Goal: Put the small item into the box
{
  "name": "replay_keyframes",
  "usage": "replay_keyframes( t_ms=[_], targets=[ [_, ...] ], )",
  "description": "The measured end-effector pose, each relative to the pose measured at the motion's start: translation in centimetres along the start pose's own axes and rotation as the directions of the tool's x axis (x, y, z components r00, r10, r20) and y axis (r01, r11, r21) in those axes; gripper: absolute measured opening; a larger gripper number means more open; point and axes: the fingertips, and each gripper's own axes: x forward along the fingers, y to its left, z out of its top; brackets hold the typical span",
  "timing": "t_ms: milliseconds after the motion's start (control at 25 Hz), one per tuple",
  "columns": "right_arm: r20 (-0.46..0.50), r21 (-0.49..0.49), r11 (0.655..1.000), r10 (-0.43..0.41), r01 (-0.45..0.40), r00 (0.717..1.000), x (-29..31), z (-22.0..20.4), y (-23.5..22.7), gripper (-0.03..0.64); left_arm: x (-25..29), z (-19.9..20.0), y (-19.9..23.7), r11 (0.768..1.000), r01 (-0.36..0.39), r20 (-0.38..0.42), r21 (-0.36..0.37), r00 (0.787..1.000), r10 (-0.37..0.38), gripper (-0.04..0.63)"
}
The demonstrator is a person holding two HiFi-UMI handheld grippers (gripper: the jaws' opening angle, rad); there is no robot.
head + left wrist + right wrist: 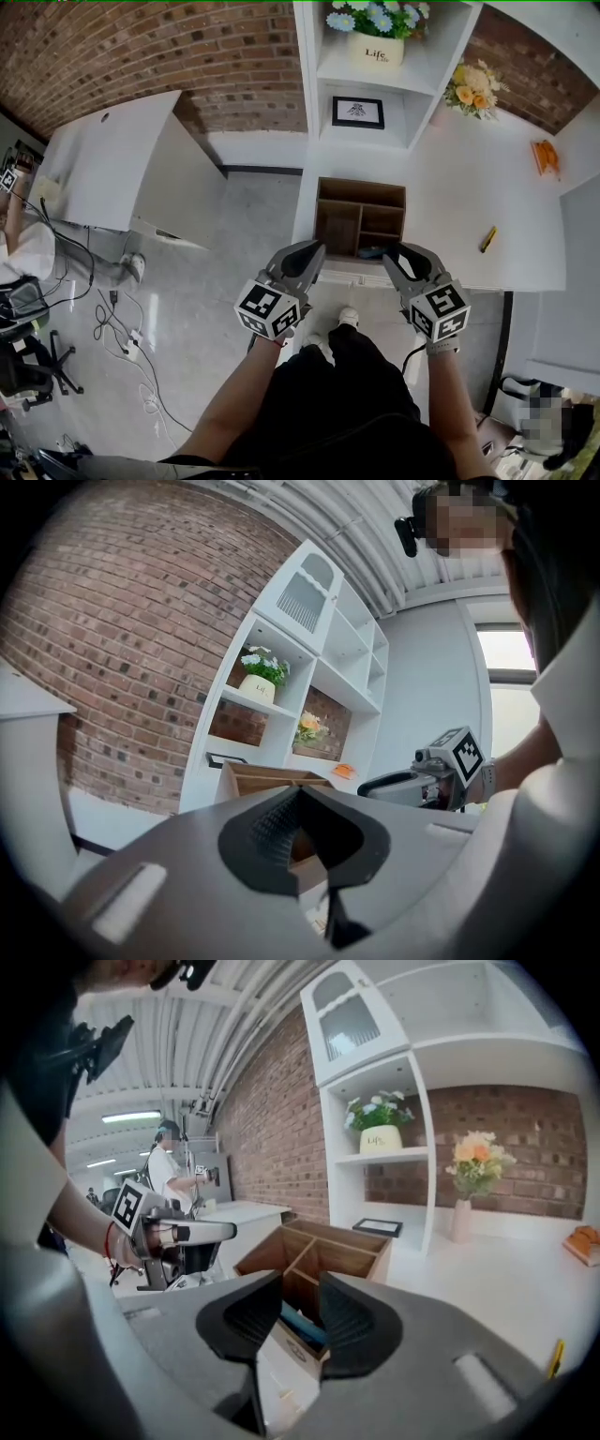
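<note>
Black trousers [347, 403] and two bare forearms fill the bottom of the head view, each hand holding a gripper out toward a white desk [469, 187]. At the desk's near edge sits an open wooden box [361, 186] split into compartments. A blue item [373, 251] lies in the near right compartment, just ahead of the right gripper [401, 251], whose jaws are spread with nothing between them. In its own view the blue item shows through the gap. The left gripper [312, 253] hangs by the box's near left corner, its jaw tips pressed together on nothing. A small yellow item [488, 239] lies on the desk, well right of the box. Farther back stand a vase of flowers [473, 89], a framed picture [357, 112] and a flower pot [377, 47] on white shelves.
</note>
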Motion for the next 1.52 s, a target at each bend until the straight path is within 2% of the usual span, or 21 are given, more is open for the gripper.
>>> replay_keyframes(
  t_ms=[200,440,800,1040,1520],
  targets=[
    [0.085,-0.04,0.998,-0.04,0.044,0.996,-1.0,1.7,0.2,0.123,0.3,0.5,-0.3,1.0,0.009,0.004,0.027,1.0,-0.009,0.003],
    [0.156,-0.057,0.992,-0.099,0.109,0.983,-2.6,3.3,0.0,0.1,0.4,2.0,-0.2,0.999,0.003,0.038,0.046,0.999,-0.005,0.003],
    [0.243,0.006,0.987,-0.157,0.16,0.957,-5.7,6.6,-0.8,0.044,0.5,4.7,-0.3,0.995,-0.022,0.043,0.101,0.999,0.017,0.003],
    [0.297,0.037,0.986,-0.169,0.165,0.94,-7.2,9.2,-0.8,0.024,0.4,7.4,-0.8,0.994,-0.017,0.07,0.112,0.998,0.009,0.003],
    [0.374,0.0,0.986,-0.157,0.169,0.914,-9.2,14.0,0.2,0.015,-0.3,11.7,-1.9,0.991,-0.005,0.124,0.133,0.992,-0.011,0.003]
  ],
)
